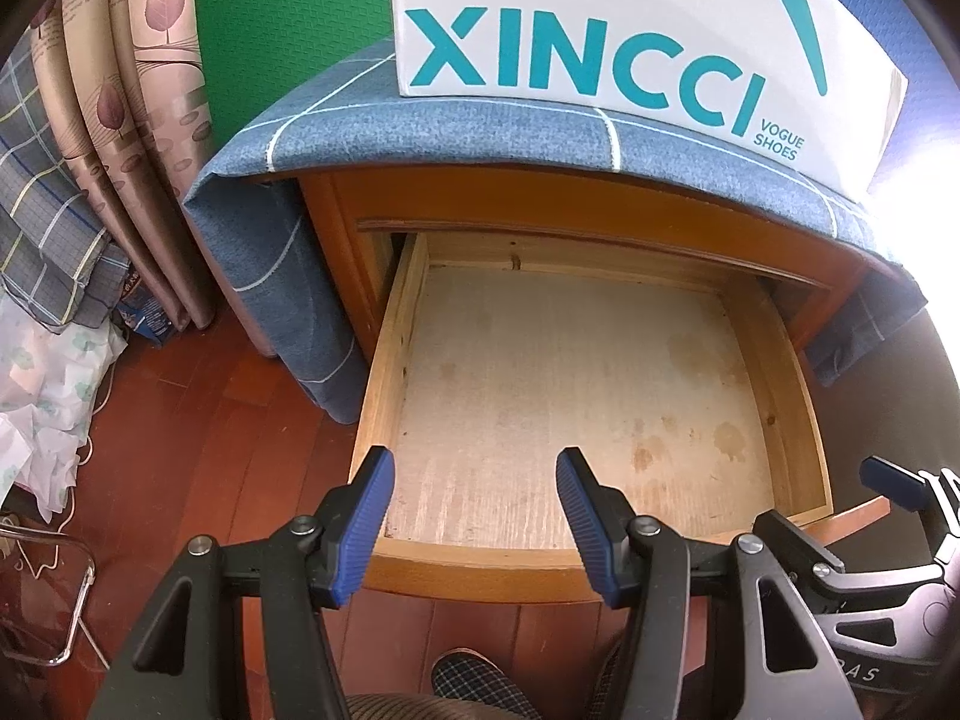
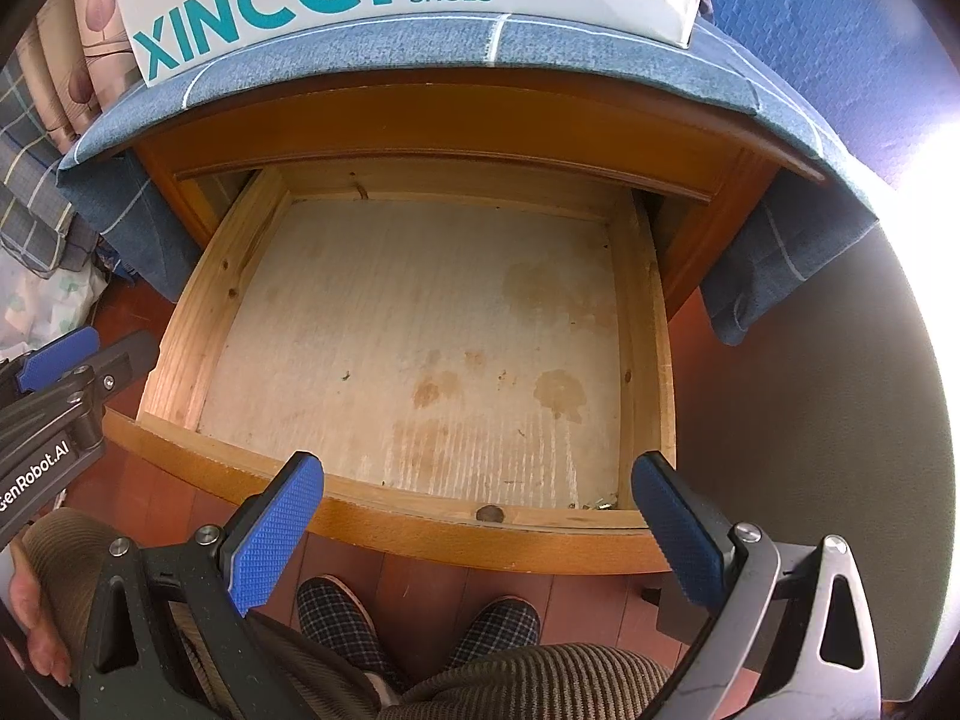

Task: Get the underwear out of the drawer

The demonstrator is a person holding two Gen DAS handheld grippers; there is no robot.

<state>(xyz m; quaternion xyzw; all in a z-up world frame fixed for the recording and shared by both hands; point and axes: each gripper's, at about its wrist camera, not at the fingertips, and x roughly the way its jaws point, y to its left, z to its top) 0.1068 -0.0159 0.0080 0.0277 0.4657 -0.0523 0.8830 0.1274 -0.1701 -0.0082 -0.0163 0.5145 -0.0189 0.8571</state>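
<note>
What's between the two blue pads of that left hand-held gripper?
Nothing is held. In the left wrist view, the left hand-held gripper stands open, and only the open wooden drawer's bare, stained floor shows between its pads.

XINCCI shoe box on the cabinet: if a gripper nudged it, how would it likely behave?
The shoe box looks like thin cardboard, so probably light. It rests on loose blue cloth, so it may drag the cloth. Tall and upright, it could tip.

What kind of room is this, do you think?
Probably a bedroom at home: a wooden cabinet with its drawer pulled open, a blue cloth draped over its top, a shoe box on that, and curtains beside it.
</note>
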